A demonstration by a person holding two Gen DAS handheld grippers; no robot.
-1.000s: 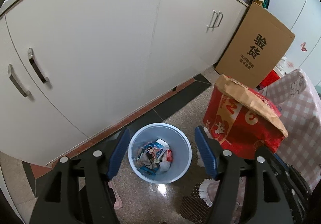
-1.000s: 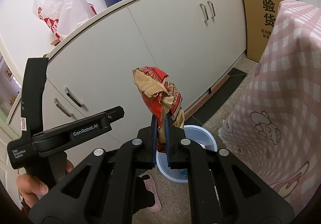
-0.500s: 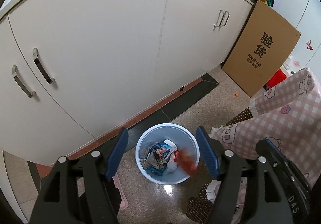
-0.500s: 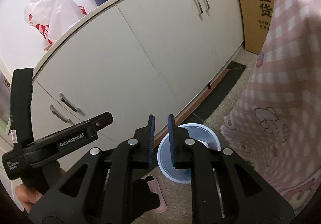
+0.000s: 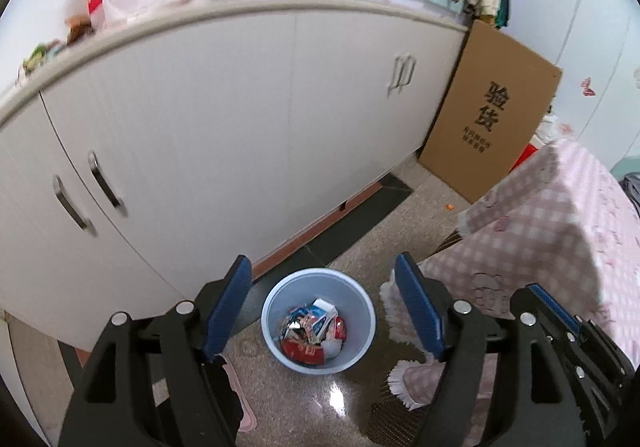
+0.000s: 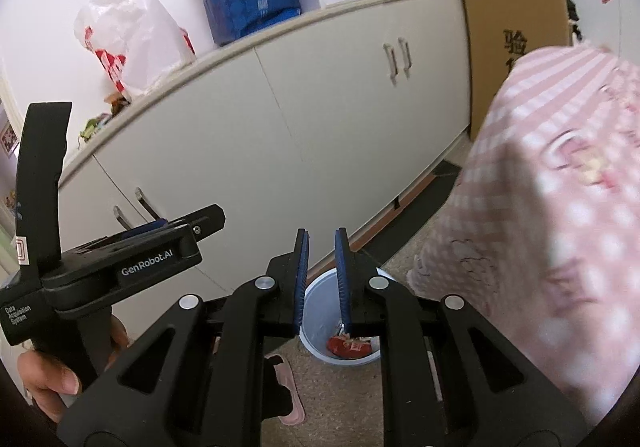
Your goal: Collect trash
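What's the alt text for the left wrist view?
A round pale blue plastic bin holding crumpled wrappers, a red snack bag on top, stands on the speckled floor between the open, empty left tool fingers. White cabinets are behind it, with a brown cardboard box and pink checked cloth to the right.

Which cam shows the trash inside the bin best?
Left wrist: it looks down into the bin, the trash unobstructed. Right wrist shows only a red scrap; the right gripper blocks the rest.
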